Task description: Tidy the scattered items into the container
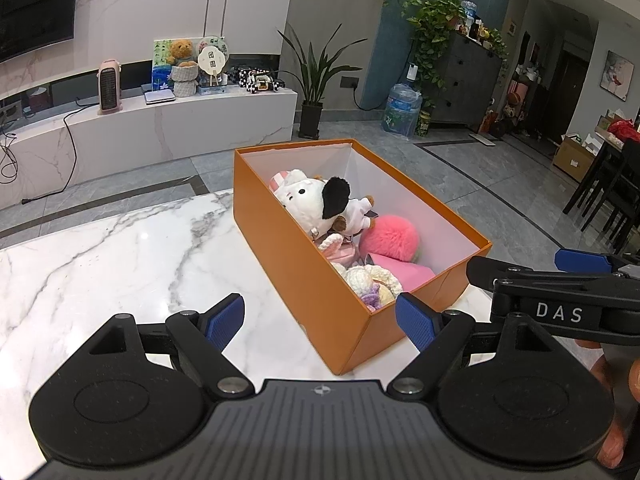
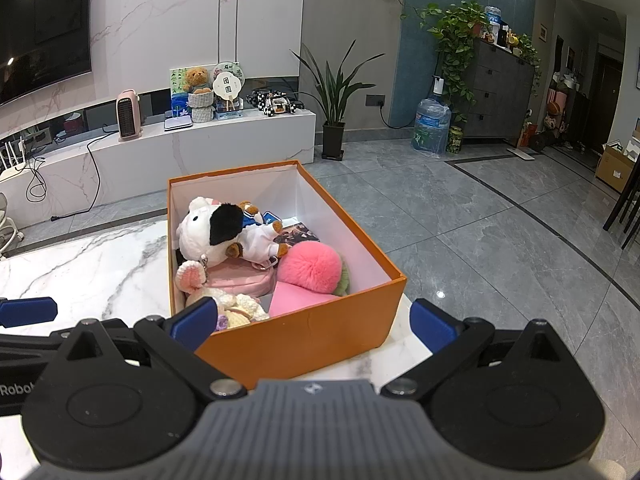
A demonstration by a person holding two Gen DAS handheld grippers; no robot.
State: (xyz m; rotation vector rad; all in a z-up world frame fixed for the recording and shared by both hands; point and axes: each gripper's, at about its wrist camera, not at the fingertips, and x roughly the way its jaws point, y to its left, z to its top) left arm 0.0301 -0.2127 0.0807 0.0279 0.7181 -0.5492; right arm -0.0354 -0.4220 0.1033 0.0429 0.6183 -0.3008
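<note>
Both the left gripper and the right gripper are held with fingers spread and empty. No stray item is seen on the desk, so it should be checked before finishing. The orange box holds a plush dog, pink pompom, pouch and crocheted toys.

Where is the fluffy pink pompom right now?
In both wrist views the pink pompom lies inside the orange box, toward its right wall, between the white plush dog and a pink card.

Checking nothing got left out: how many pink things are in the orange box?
3: fluffy pompom mid-box, flat pouch under the white plush, flat pink piece at the near wall. More may be hidden.
</note>
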